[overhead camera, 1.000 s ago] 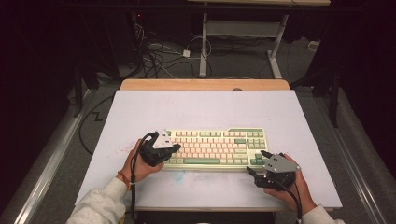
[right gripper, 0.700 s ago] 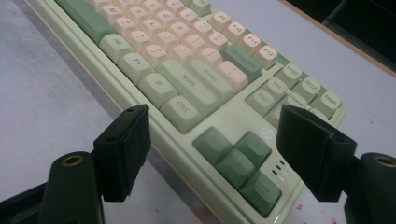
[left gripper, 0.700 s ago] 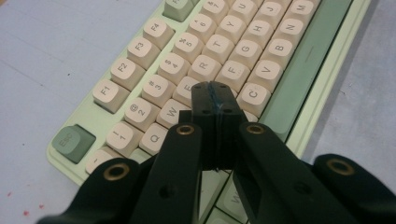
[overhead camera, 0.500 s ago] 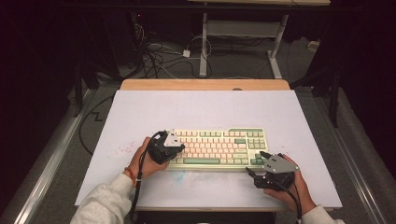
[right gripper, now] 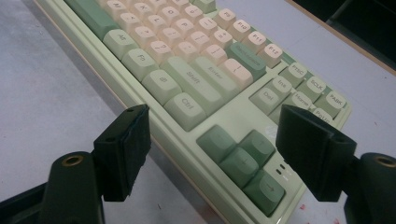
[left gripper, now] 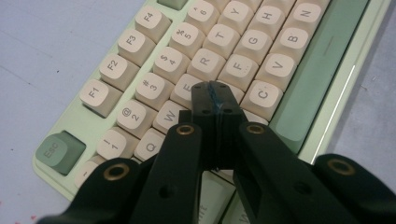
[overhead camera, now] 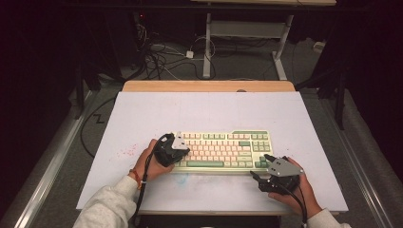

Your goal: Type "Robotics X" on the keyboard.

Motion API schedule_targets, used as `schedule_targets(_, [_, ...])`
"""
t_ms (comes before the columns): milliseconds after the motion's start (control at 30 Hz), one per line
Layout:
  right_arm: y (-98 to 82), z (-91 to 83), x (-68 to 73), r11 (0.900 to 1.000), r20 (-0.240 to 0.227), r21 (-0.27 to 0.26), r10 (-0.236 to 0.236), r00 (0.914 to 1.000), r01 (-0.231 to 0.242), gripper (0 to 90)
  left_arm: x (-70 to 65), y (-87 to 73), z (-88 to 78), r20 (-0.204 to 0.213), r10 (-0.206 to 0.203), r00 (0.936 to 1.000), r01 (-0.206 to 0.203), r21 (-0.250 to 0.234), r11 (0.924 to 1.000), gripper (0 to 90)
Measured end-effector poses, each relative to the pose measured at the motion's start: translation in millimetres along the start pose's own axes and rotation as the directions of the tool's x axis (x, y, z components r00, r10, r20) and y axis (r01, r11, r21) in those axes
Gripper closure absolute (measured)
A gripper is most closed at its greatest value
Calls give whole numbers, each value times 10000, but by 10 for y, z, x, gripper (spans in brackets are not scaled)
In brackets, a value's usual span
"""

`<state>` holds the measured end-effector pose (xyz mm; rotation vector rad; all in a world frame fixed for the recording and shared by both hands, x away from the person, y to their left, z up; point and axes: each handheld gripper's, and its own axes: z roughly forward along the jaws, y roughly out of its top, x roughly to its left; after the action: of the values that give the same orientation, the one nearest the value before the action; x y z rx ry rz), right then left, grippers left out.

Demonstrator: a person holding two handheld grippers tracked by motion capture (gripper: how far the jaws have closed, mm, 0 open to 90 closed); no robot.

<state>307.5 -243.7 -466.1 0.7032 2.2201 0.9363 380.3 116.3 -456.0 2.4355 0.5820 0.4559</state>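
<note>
Your two grippers sit at either end of the keyboard (overhead camera: 221, 149), which lies lower centre of the high view on the white table top (overhead camera: 209, 114).

At lower left of centre in the high view, your left gripper (overhead camera: 177, 151) is over the keyboard's left end; in the left gripper view its jaws are pressed together with nothing between them, tips down among the cream letter keys, over the D key's place just beside the E key (left gripper: 186, 91) and the C key (left gripper: 262, 97), though you cannot tell whether they touch a key. At lower right of the high view, your right gripper (overhead camera: 264, 167) rests on the table at the keyboard's front right corner; in the right gripper view its jaws stand wide apart, holding nothing, and the corner with the green arrow keys (right gripper: 243, 158) lies between them.
</note>
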Motion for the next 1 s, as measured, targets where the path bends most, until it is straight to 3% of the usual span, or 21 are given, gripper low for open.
schedule_targets(233, [0, -3, -2, 10000, 28, 0, 28, 10000, -28, 265, -11, 21, -81, -196, 137, 9997, -142, -287, 9995, 864])
schedule_targets(433, [-1, -6, -3, 10000, 42, -19, 21, 10000, -21, 265, 1, 9, -150, -380, 119, 9992, -143, -640, 9978, 786])
schedule_targets(567, [-3, -5, -7, 10000, 57, -14, 28, 10000, -28, 265, 4, -8, -203, -655, 144, 9977, -199, -850, 9962, 679])
schedule_targets(833, [-4, -4, -13, 10000, 115, 42, 69, 9999, -70, 266, 2, -63, -332, -1298, -283, 9911, 75, -1579, 9874, 434])
schedule_targets(1000, [-3, -5, -14, 10000, 135, 43, 78, 9999, -79, 267, -2, -132, -386, -1403, -404, 9893, 138, -1856, 9825, 313])
